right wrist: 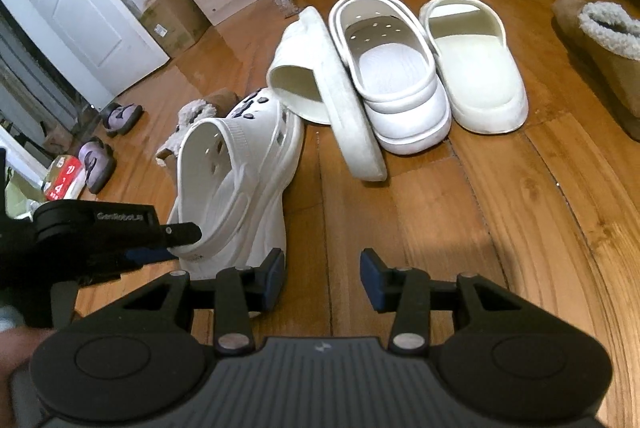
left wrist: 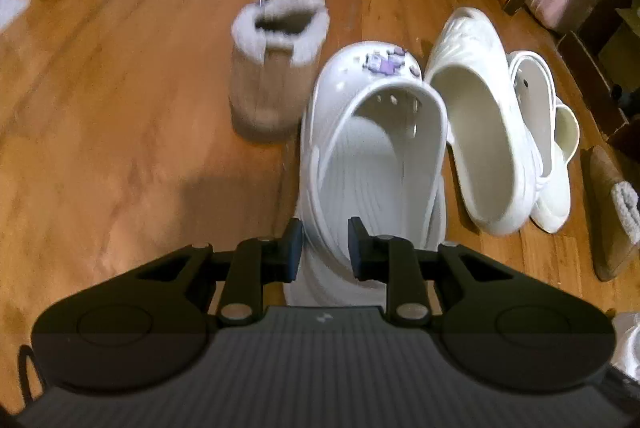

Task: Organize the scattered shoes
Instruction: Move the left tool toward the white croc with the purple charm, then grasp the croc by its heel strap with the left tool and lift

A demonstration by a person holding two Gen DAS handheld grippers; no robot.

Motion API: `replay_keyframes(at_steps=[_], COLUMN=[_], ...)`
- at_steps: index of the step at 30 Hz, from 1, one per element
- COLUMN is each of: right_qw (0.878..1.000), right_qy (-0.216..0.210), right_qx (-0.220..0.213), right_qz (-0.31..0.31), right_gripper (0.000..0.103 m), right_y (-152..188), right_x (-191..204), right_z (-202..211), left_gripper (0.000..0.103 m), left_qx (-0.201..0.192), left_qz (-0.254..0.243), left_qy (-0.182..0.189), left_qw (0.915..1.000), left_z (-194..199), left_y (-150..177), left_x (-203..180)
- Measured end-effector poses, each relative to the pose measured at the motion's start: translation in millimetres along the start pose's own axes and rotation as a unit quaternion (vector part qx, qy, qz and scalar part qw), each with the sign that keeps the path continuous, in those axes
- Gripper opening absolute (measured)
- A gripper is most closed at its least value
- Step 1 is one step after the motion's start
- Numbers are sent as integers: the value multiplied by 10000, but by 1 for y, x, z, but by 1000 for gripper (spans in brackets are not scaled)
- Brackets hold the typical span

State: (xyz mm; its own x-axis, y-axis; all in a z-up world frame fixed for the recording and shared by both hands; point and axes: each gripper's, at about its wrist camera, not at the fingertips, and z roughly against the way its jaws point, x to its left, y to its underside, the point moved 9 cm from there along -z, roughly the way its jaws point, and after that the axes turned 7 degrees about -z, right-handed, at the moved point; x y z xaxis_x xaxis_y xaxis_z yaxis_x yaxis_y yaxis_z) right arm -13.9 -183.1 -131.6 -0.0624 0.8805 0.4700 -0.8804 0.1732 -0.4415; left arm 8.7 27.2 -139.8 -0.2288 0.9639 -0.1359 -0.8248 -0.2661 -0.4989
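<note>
Left claw [left wrist: 324,248] grips white clog [left wrist: 376,147] heel rim.

White clog [left wrist: 372,155] with purple charms on its toe: upright, heel wall pinched by the left hand-held gripper [left wrist: 322,248]. Just right of the clog: cream slide [left wrist: 480,131] tipped on edge against a second white clog [right wrist: 394,75], upright, then another cream slide [right wrist: 476,67], flat. Tan fleece-lined boot [left wrist: 272,67] stands behind-left of the clog.
</note>
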Motion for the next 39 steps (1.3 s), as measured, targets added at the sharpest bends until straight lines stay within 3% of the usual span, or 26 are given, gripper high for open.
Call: replay_keyframes(at_steps=[2, 6, 8, 10, 12, 15, 16, 17, 18, 19, 20, 31, 39], right_qw=[10000, 9999, 9999, 9998, 9997, 9996, 9995, 9995, 9994, 9994, 9993, 9988, 9986], right_qy=[-5, 17, 37, 64, 92, 142, 161, 181, 197, 210, 219, 364, 509], right_qx=[-23, -89, -107, -121, -128, -127, -125, -130, -141, -156, -172, -177, 29], right_qz=[15, -77, -128, -168, -211, -230, -227, -224, -227, -242, -262, -276, 120], right_gripper=[43, 44, 44, 44, 44, 45, 45, 46, 47, 48, 49, 49, 49], right_y=[0, -1, 0, 1, 2, 5, 6, 7, 7, 7, 7, 11, 26], right_x=[1, -2, -5, -8, -11, -16, -17, -18, -20, -21, -23, -45, -56], right_z=[4, 13, 16, 19, 23, 28, 30, 31, 33, 35, 36, 62, 101], left_gripper=[49, 61, 62, 66, 77, 82, 81, 74, 40, 24, 17, 17, 17], left_qx=[62, -167, -160, -122, -55, 214, 236, 201, 12, -145, -185, -12, 431], left_qz=[-325, -844, -1021, -976, -909, -594, -498, -424, -419, -441, -466, -325, -518], left_qy=[49, -294, -440, -393, -387, -704, -776, -818, -795, -804, -782, -243, 71], left_qw=[9994, 9959, 9937, 9944, 9951, 9955, 9955, 9955, 9960, 9957, 9957, 9992, 9977], left_z=[7, 6, -3, -15, -29, -54, -59, -63, -65, -63, -61, -1, 35], left_y=[-6, -23, -31, -38, -44, -48, -49, -50, -54, -56, -55, 7, 68], left_x=[-6, -12, -13, -13, -12, -3, -1, 0, -1, -3, -5, -28, -71])
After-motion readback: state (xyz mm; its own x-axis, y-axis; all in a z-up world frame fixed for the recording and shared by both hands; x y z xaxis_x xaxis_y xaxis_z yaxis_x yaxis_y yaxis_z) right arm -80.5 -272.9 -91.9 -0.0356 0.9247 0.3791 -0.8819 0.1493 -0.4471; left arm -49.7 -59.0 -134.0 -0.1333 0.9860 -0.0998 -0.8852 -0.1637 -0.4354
